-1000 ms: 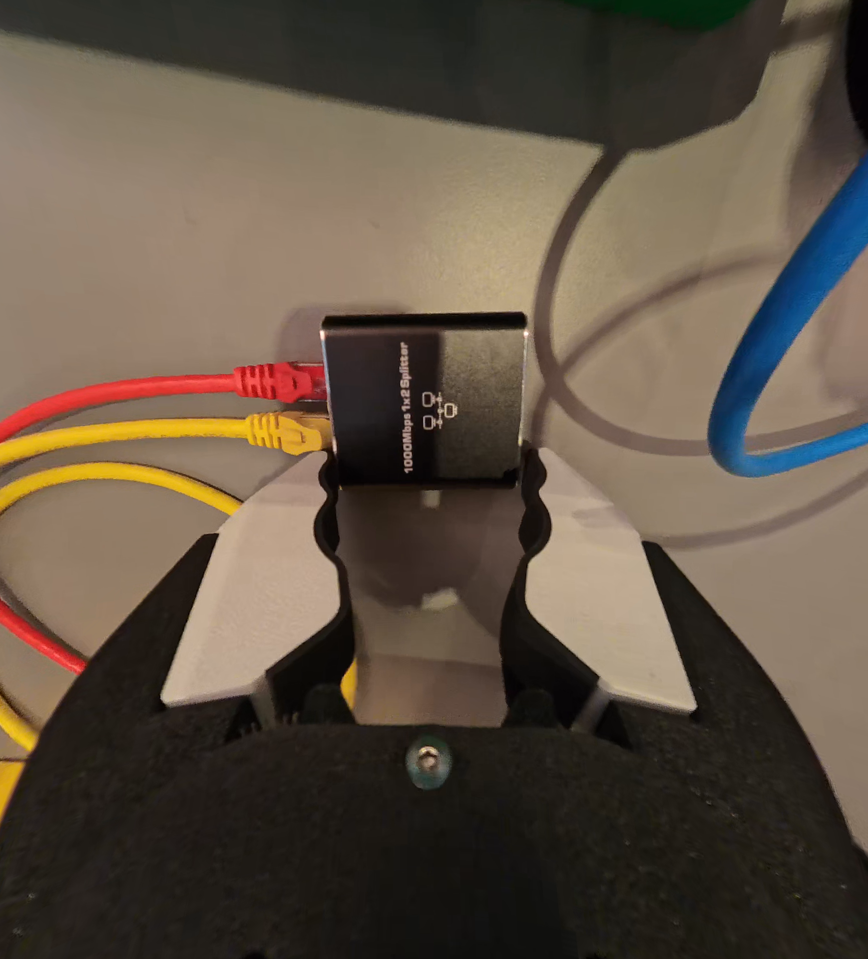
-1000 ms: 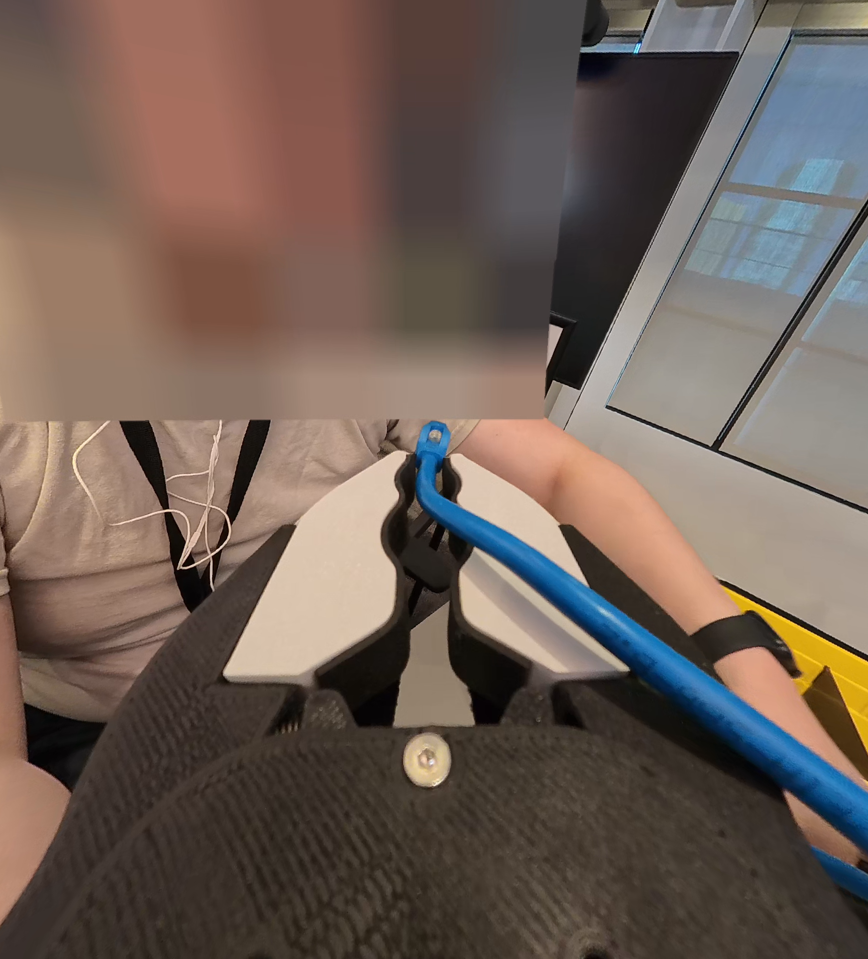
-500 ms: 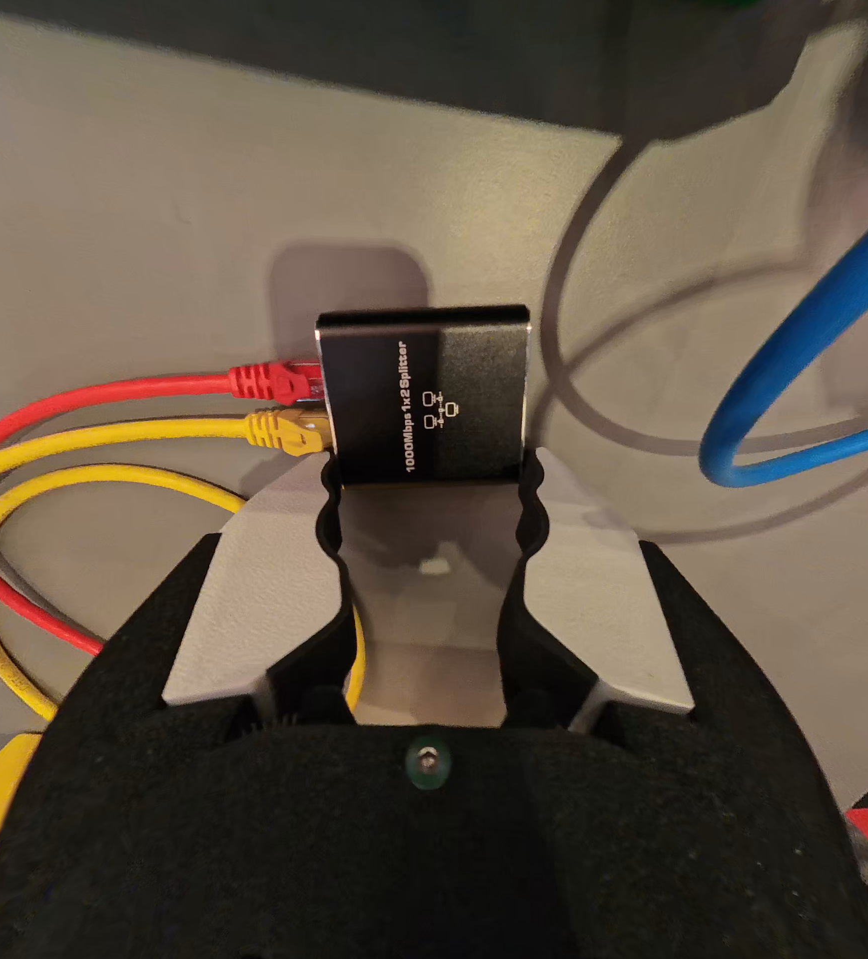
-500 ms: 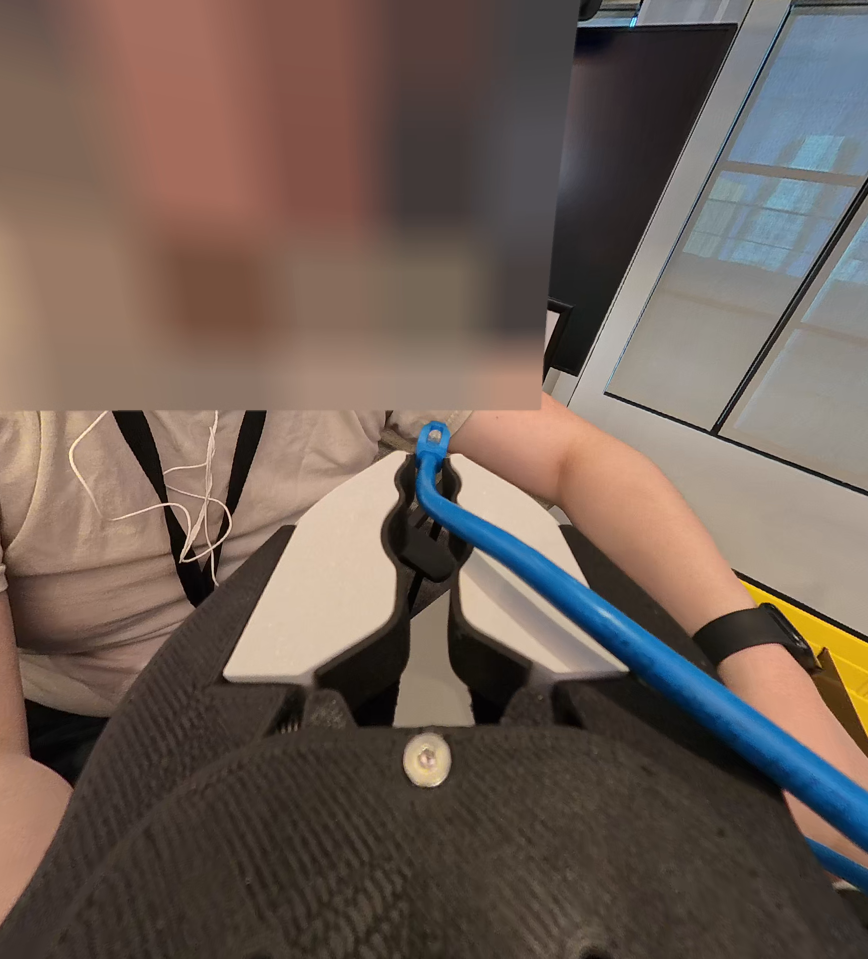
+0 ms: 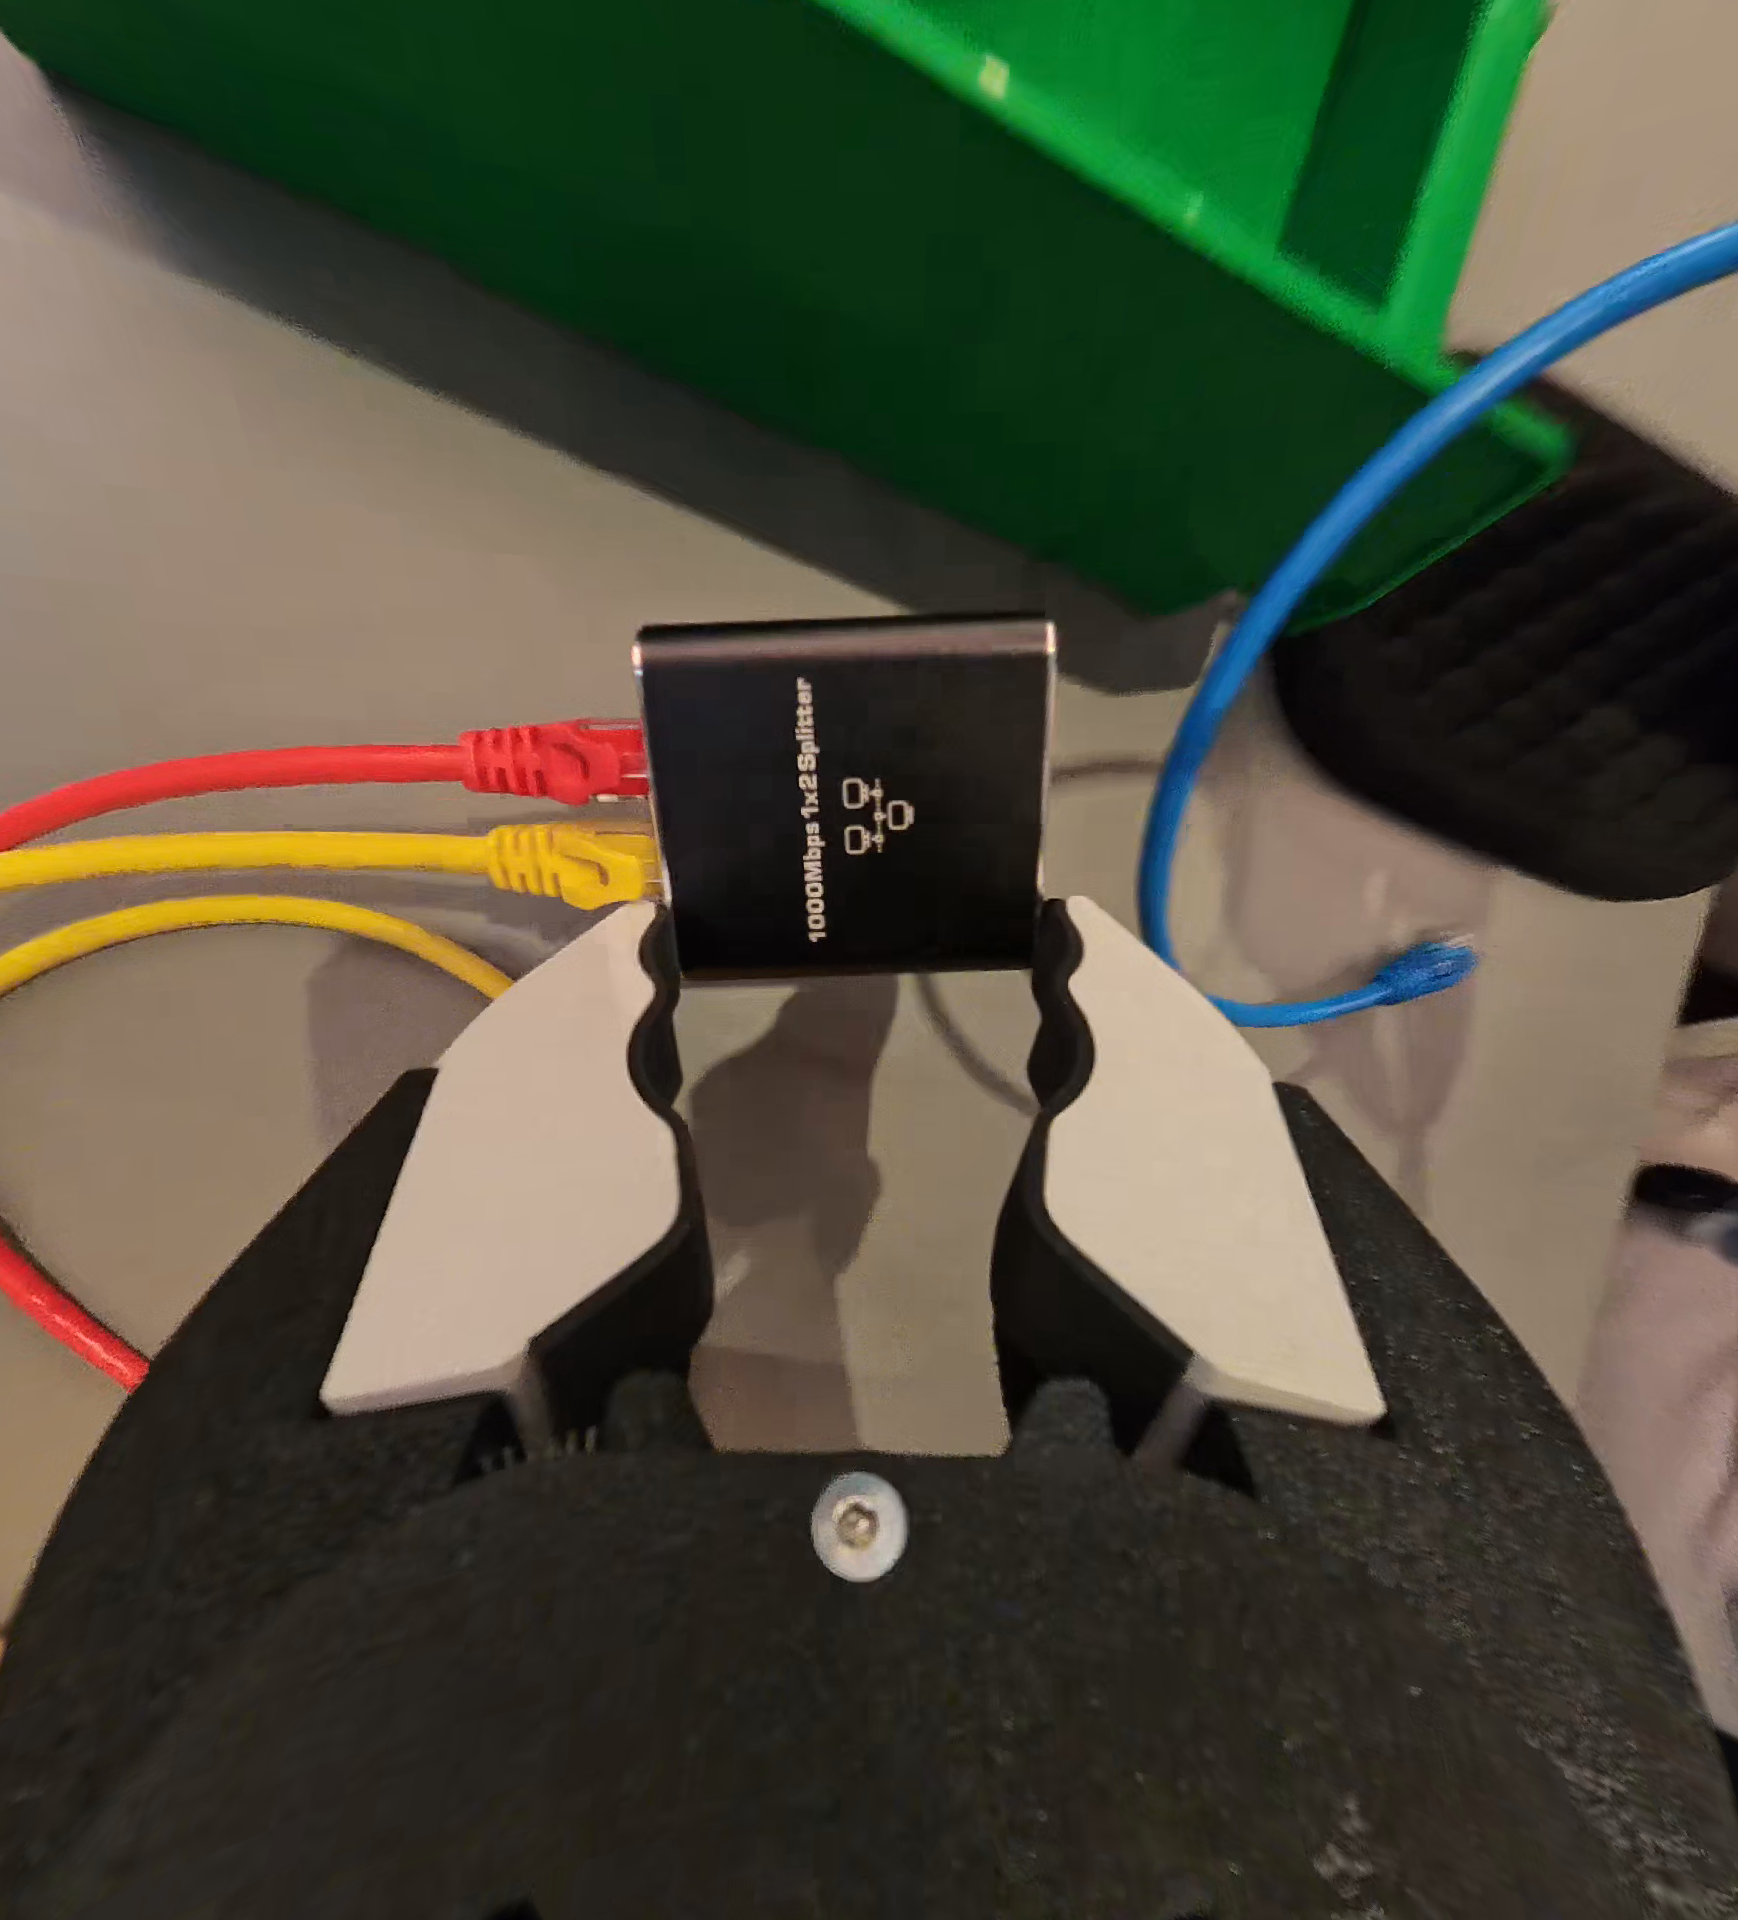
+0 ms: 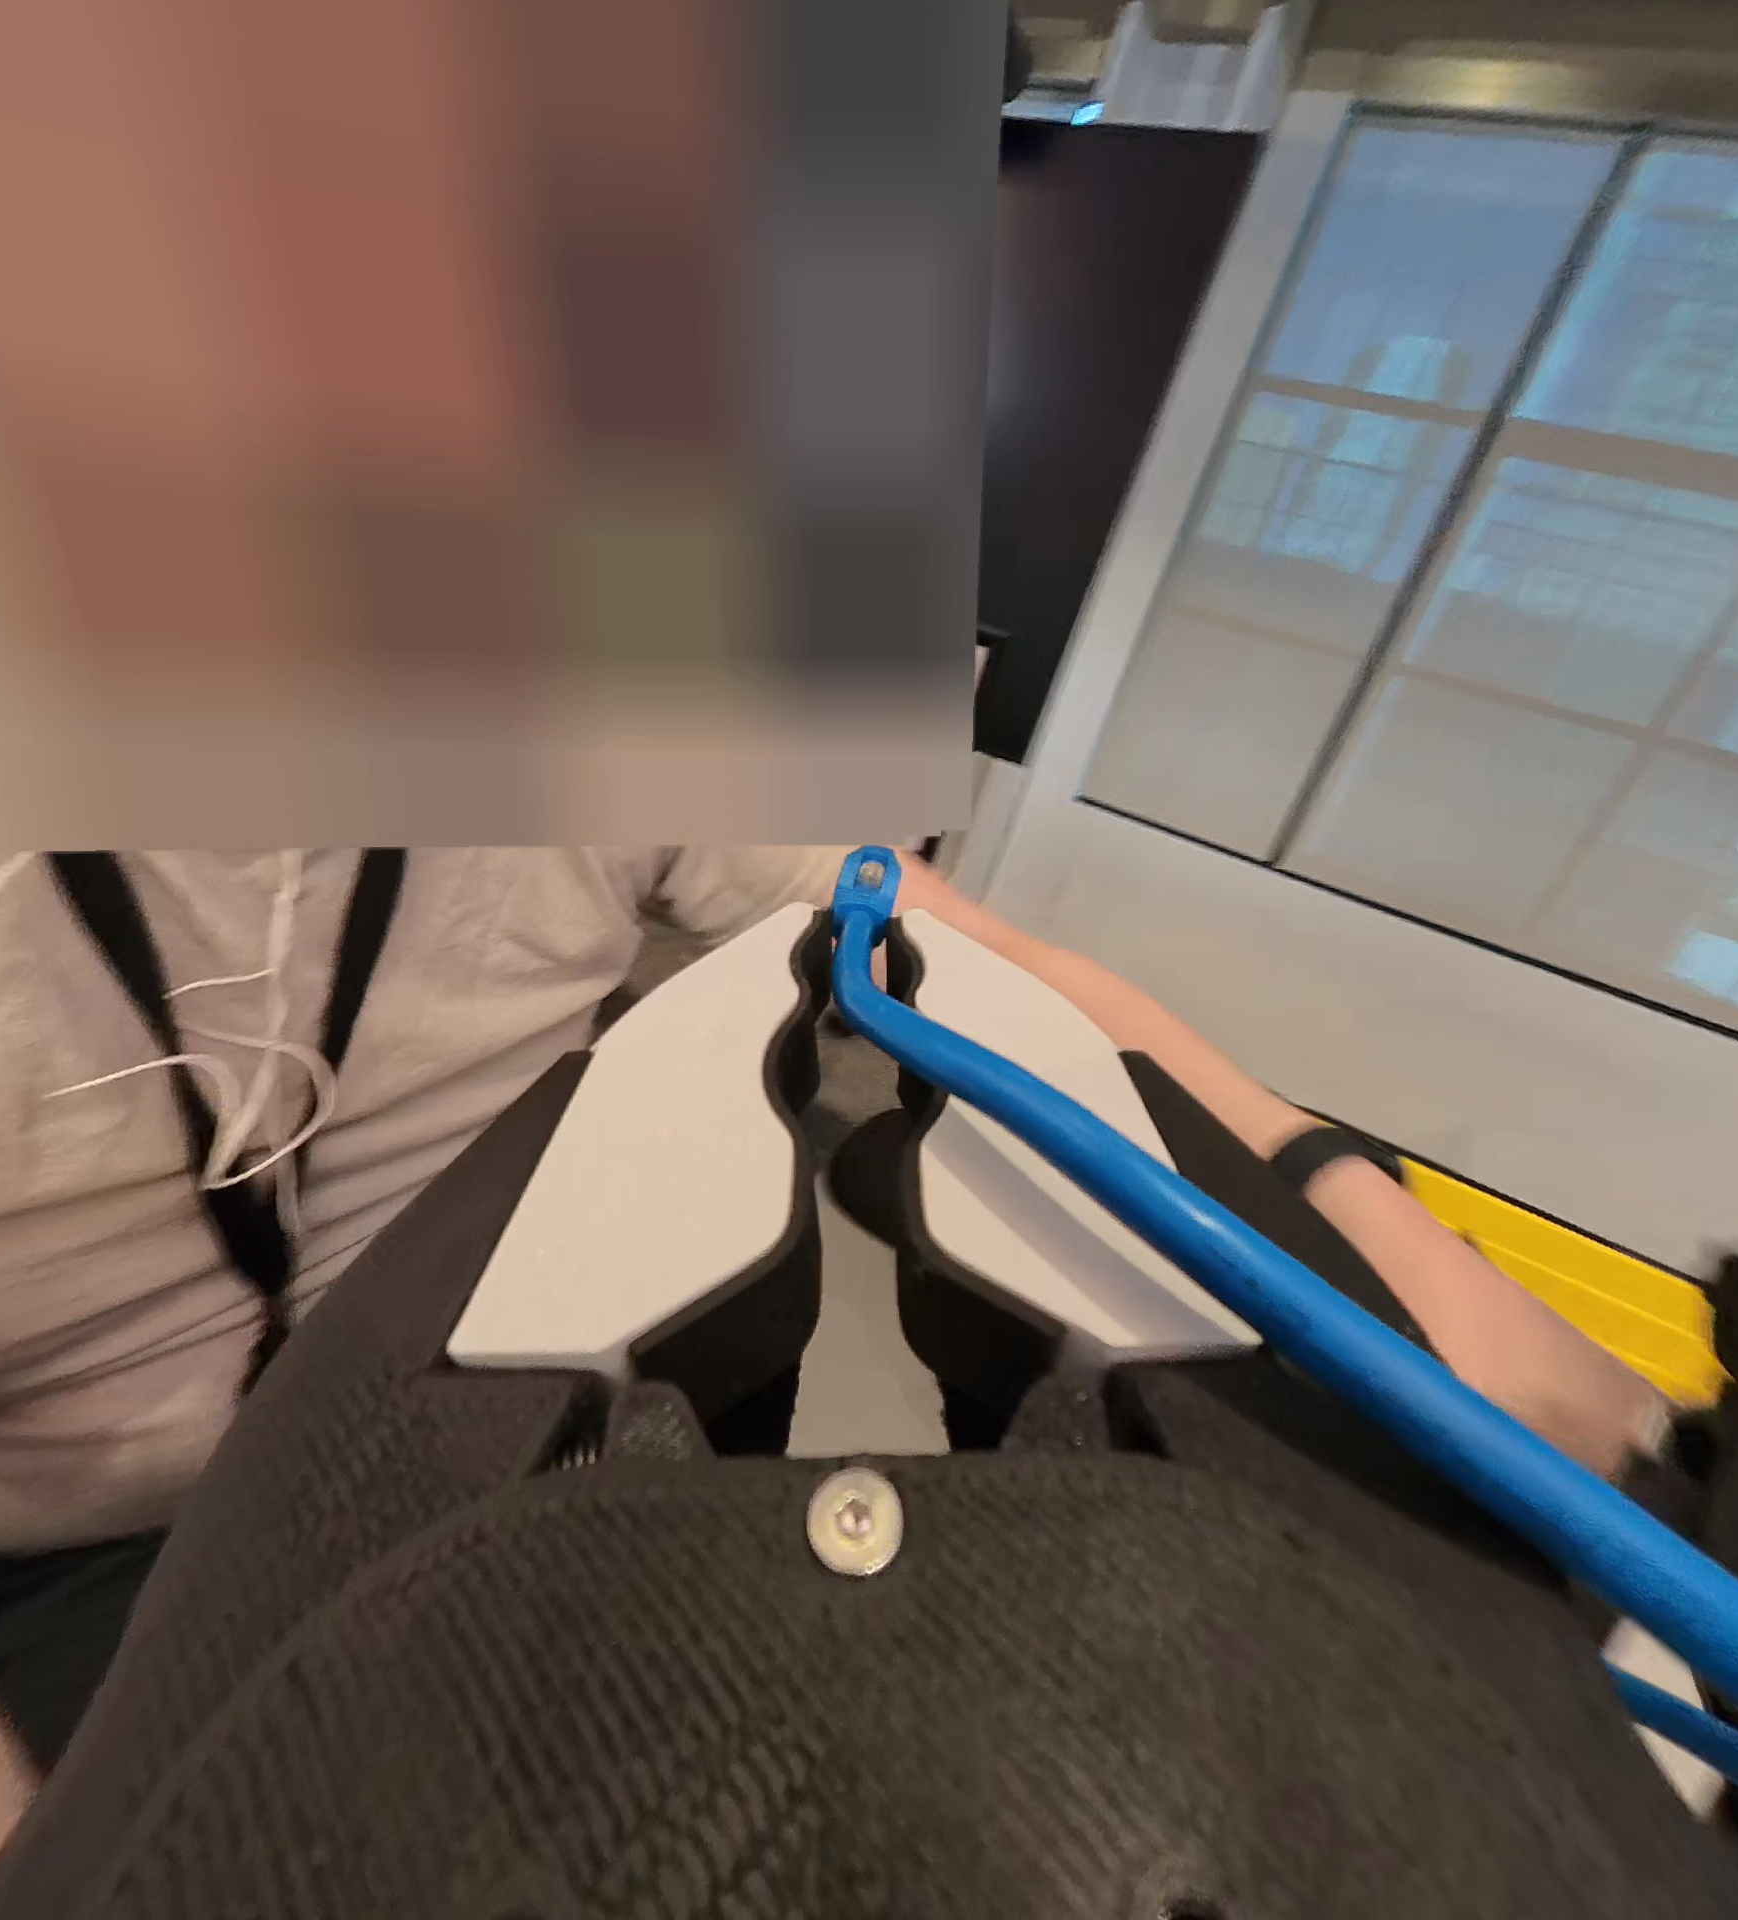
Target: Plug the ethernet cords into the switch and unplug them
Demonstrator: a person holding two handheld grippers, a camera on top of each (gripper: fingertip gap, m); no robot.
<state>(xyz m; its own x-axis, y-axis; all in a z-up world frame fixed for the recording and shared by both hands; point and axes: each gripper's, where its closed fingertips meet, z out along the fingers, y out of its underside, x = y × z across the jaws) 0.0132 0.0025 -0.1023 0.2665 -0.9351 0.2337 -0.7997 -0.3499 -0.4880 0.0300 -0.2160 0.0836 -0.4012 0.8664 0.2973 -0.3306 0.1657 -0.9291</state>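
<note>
Two cords already sit in the switch [image 5: 849, 795]: the red cord [image 5: 252, 771] and the yellow cord [image 5: 221, 854] enter its left side, red above yellow, and both loop away left over the counter [image 5: 221, 499]. The left gripper [image 5: 852, 920] has its jaws clamped on the near end of the switch, holding it above the counter with the green bin [image 5: 948, 260] beyond it. The right gripper [image 6: 857, 935] has its jaws closed on the blue cord [image 6: 1260, 1278] just behind the plug [image 6: 867, 878], which sticks out past the tips; in the left view that plug hangs right of the switch, near it but apart. The step in hand looks like seating blue in the switch's right side, whose port is hidden. To do it well, I would keep the switch steady, square the plug to that side, then push straight in until it latches, letting the cord's loop trail free. Compared with a second ago, the switch is lifted and tilted so the bin shows, and the blue plug has come closer to the switch's right side.
</note>
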